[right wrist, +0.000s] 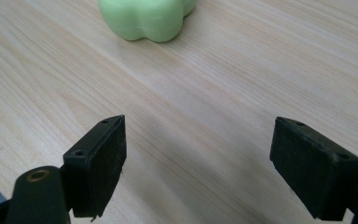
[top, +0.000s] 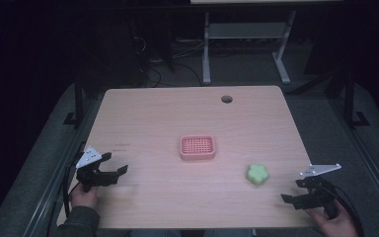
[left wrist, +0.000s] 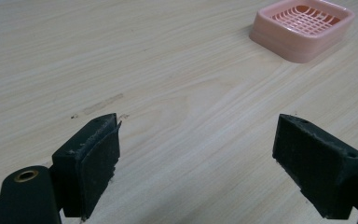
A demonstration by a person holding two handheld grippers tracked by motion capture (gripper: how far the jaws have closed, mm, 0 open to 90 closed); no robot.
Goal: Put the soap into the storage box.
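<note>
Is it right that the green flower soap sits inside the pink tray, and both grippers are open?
Not quite. The green flower soap lies on the bare table, apart from the pink tray, as the high view shows. Both grippers are open.

No readable text, label, brand or number anywhere; only faint dark marks on the desk [top: 120, 144] near its left edge, too small to decipher.

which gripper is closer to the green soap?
The right gripper: the green soap lies just ahead of its open jaws. The left gripper sits across the table.
</note>
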